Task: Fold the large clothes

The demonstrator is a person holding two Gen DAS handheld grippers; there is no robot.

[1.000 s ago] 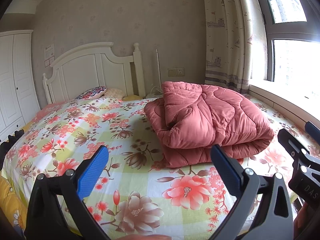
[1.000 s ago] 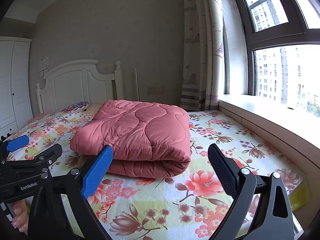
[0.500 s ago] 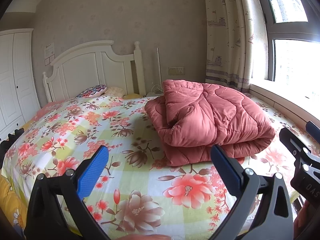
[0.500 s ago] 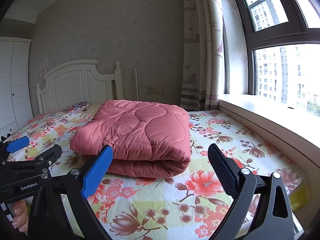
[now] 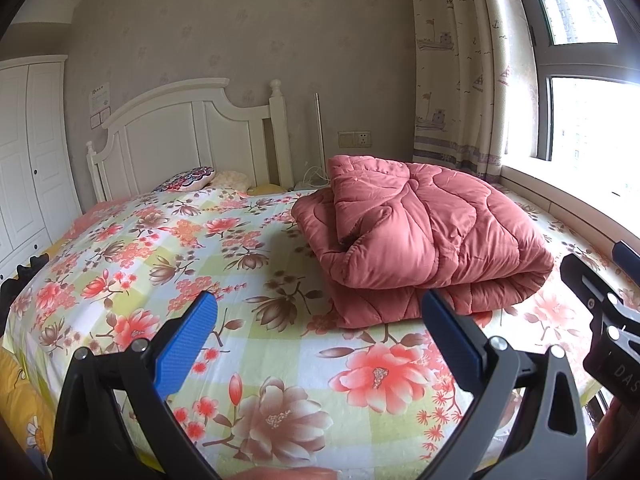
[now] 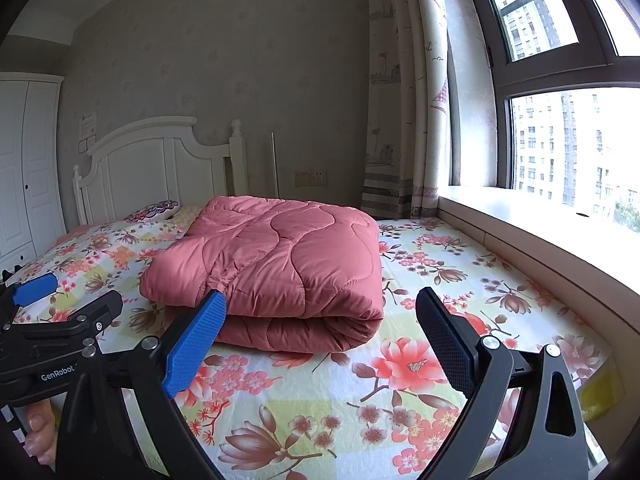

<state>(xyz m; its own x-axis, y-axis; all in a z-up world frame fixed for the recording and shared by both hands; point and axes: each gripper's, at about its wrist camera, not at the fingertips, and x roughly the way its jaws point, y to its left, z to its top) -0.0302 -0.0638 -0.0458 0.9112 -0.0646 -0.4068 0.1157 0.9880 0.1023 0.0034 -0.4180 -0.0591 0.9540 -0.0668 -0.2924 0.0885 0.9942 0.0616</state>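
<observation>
Left wrist view
Left gripper (image 5: pixel 320 334): jaws spread wide, holding nothing; poised above the near edge of the bed.
Quilt (image 5: pixel 424 236): pink, quilted, folded into a thick bundle; lies on the bedsheet (image 5: pixel 248 280), right of centre, beyond the gripper and apart from it.
Right gripper (image 5: pixel 600 300): seen in part at the right edge; whether it is spread cannot be told from here.
Far end: white headboard (image 5: pixel 192 140), patterned pillow (image 5: pixel 186 178) at its foot, wardrobe (image 5: pixel 28 152) at left.
Right side: curtain (image 5: pixel 460 64) beside the window (image 5: pixel 592 120).

Right wrist view
Right gripper (image 6: pixel 318 336): jaws spread wide, empty; held over the floral bedsheet (image 6: pixel 440 264) near the bed's near edge.
Quilt (image 6: pixel 276 264): folded bundle, rounded fold facing near; lies left of centre, just beyond the left blue finger, not touched.
Left gripper (image 6: pixel 60 300): at the left edge, fingers apart; a person's fingertips (image 6: pixel 38 434) show beneath it.
Right side: windowsill (image 6: pixel 540 220) along the bed.
</observation>
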